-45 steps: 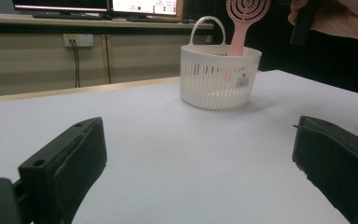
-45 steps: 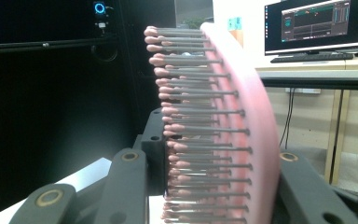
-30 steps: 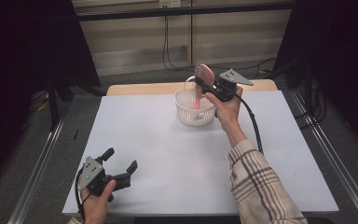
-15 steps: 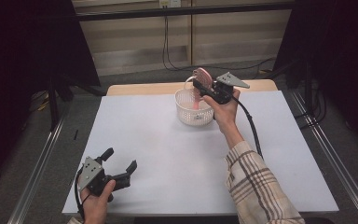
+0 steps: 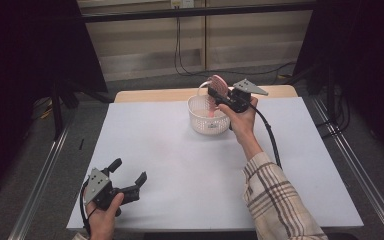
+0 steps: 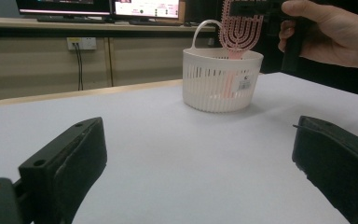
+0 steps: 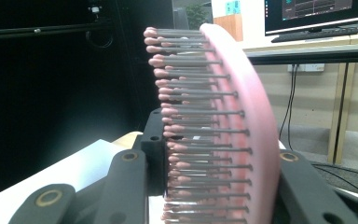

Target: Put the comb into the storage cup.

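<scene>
A pink hairbrush [image 5: 217,82] stands upright over a white handled basket [image 5: 207,122] at the far middle of the table, its handle reaching down inside the basket. My right gripper [image 5: 215,95] is shut on the brush head. In the right gripper view the bristles and pink back [image 7: 242,116] sit between the two jaws of the right gripper [image 7: 205,186]. My left gripper [image 5: 128,171] rests near the table's front left, open with nothing between its jaws. The left gripper view looks past the left gripper [image 6: 196,158] at the basket [image 6: 221,79] and the brush [image 6: 241,28].
A white sheet [image 5: 180,165] covers the table; a strip of wooden tabletop [image 5: 150,95] shows at the far edge. A cable [image 5: 272,142] trails from the right gripper along the plaid sleeve. Metal rails [image 5: 40,185] run along both sides of the table.
The right gripper with the brush has shifted only slightly above the basket. The left gripper has stayed where it was.
</scene>
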`<state>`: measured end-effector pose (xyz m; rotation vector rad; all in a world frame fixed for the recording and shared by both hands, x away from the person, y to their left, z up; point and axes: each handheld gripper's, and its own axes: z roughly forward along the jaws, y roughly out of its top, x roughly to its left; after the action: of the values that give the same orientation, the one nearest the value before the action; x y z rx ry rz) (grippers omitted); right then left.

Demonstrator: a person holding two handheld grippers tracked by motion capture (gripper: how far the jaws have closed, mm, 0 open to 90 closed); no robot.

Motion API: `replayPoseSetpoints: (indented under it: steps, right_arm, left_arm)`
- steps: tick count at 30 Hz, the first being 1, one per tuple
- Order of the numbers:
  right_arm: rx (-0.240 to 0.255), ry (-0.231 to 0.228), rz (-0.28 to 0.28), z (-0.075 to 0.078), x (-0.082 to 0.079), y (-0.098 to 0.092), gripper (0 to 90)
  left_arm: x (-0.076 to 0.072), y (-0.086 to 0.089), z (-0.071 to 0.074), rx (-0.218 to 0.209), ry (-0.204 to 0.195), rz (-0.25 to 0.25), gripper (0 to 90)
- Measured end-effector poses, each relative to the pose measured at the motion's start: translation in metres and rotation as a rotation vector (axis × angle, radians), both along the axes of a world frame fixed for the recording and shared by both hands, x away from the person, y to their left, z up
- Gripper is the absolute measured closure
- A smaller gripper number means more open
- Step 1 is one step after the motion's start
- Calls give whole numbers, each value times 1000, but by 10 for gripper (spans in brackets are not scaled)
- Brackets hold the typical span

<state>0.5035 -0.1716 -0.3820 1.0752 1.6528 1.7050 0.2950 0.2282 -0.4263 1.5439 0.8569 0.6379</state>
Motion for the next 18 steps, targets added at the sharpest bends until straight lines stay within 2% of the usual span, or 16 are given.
replayPoseSetpoints:
  steps: [18]
  right_arm:
    - [-2, 26, -24, -2, 2, -15, 601]
  left_arm:
    - [0, 0, 0, 5, -1, 5, 32]
